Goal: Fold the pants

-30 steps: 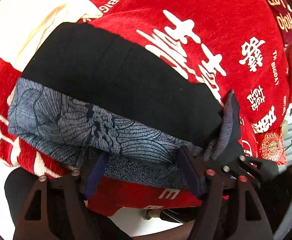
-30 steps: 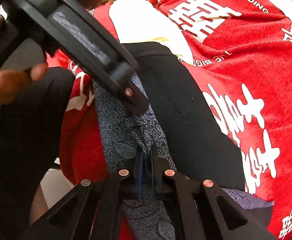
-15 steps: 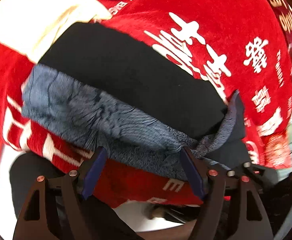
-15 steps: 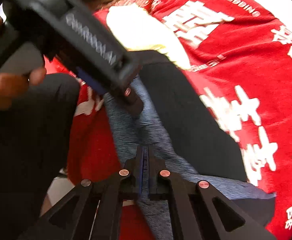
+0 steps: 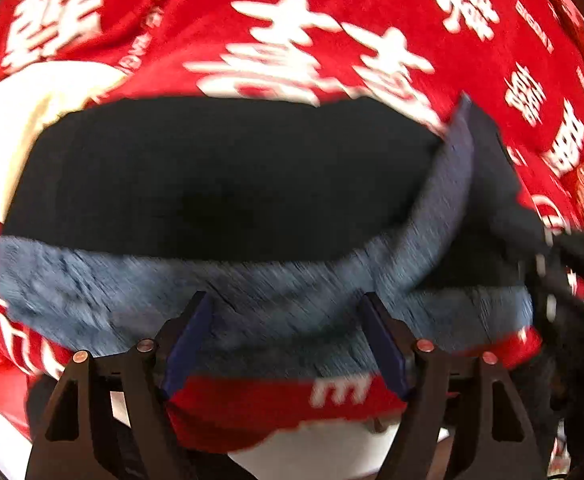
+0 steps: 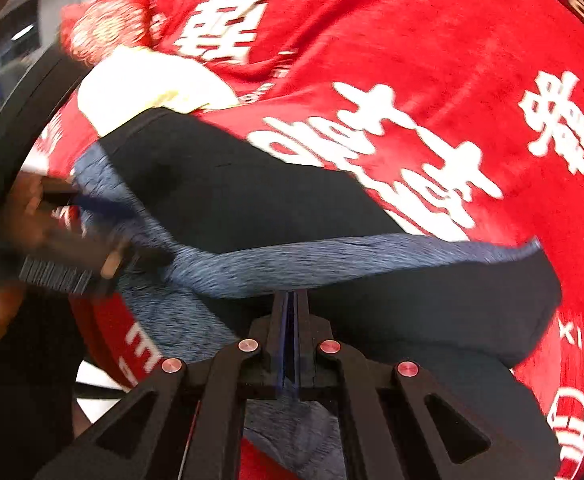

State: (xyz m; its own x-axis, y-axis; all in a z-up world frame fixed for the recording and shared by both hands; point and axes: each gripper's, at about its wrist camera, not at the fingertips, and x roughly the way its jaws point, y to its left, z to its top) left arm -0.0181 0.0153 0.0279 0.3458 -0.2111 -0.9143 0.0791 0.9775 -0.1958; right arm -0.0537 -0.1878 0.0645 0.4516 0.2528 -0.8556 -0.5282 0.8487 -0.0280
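Black pants (image 5: 220, 176) with a blue-grey patterned band lie on the red cloth (image 5: 331, 20), one edge pinched in the pressed-together right tongs (image 6: 290, 320) mid-fold, while the spread left tongs (image 5: 284, 340), gripping nothing, should likely be closed on the near hem.

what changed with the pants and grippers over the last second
The right gripper, shut on the pants throughout, has lifted their near right end and is drawing it up and over the black panel, showing more grey-blue fabric. The left gripper stayed open at the near edge, holding nothing. The red blanket underneath is unchanged.
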